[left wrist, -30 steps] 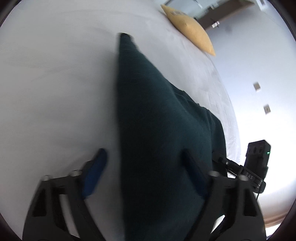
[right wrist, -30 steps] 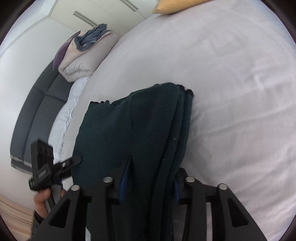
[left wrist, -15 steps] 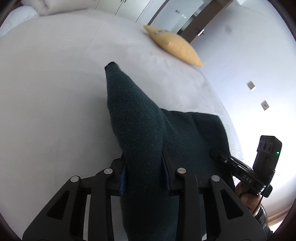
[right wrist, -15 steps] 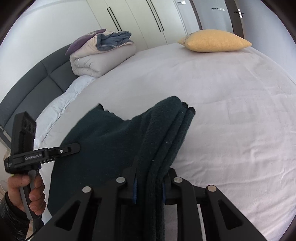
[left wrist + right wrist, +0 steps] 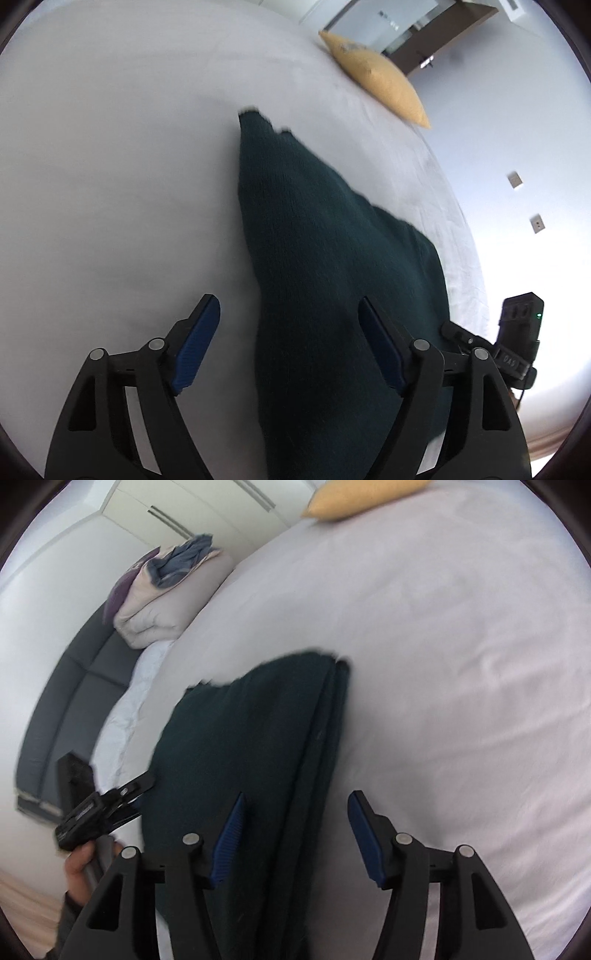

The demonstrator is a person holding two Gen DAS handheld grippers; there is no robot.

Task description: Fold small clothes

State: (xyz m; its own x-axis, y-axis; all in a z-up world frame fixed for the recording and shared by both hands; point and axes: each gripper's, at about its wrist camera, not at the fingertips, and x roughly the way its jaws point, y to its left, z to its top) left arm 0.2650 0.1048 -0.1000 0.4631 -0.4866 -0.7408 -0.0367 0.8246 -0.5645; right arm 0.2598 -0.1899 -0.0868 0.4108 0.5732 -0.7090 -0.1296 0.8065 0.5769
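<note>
— While both tools stand with jaws wide, what is entered for item one?
— Item: dark green knitted garment (image 5: 317, 258), folded in layers, lying flat on the white bed sheet (image 5: 110, 166), near its edge.
— Left gripper (image 5: 290, 332)?
— Apart; one blue pad on bare sheet, the other over the cloth. Holds nothing.
— Right gripper (image 5: 295, 827)?
— Apart, straddling the stacked folded edge. Holds nothing.
— Step in hand?
— Judged: a fold is laid and released. Next calls for either a further fold, gripping one end through all layers together, or smoothing.
— Other stock?
— Yellow cushion (image 5: 376, 77); bundled pale duvet (image 5: 166, 598).
</note>
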